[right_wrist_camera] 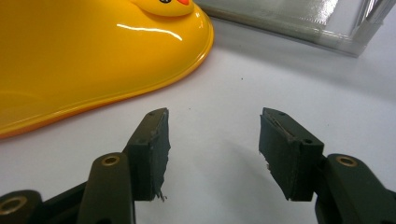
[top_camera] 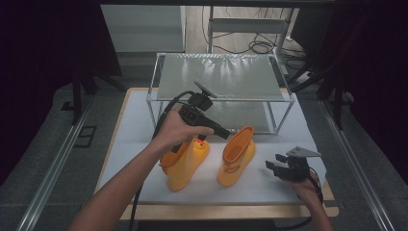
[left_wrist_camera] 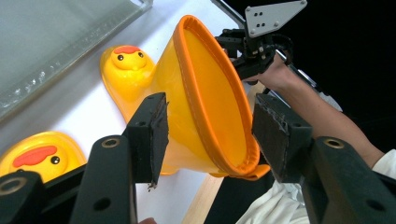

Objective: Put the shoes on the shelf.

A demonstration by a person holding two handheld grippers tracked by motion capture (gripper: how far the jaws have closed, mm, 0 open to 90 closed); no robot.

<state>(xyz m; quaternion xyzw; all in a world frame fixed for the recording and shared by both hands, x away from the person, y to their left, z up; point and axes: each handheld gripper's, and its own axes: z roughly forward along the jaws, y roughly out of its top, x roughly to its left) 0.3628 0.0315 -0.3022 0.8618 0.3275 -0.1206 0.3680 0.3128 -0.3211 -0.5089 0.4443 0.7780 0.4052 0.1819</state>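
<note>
The left claw (left_wrist_camera: pixel 208 135) stands wide open, its jaws straddling the orange-trimmed mouth of the right duck boot (left_wrist_camera: pixel 205 93) with a gap on each side; the pads press on nothing yet. Seen from above, that claw (top_camera: pixel 230 134) hangs just beside the boot's (top_camera: pixel 237 156) cuff, above the left duck boot (top_camera: pixel 185 163). Both boots stand upright side by side on the white bench (top_camera: pixel 269 187), toes toward the glass-shelved rack (top_camera: pixel 221 77) behind them.

The right claw (right_wrist_camera: pixel 212 140) is also wide open and empty, resting low over the bench just beside the right boot's glossy flank (right_wrist_camera: pixel 93 56); from above it (top_camera: pixel 275 167) sits near the bench's right edge.

The boot looks light, a moulded rubbery shell, smooth and shiny, so probably slippery on its rounded sides. Its shaft wall should flex under a squeeze. The stitched rim seems the best hold: one jaw inside, one outside, pinching the cuff wall rather than spanning the whole opening.
</note>
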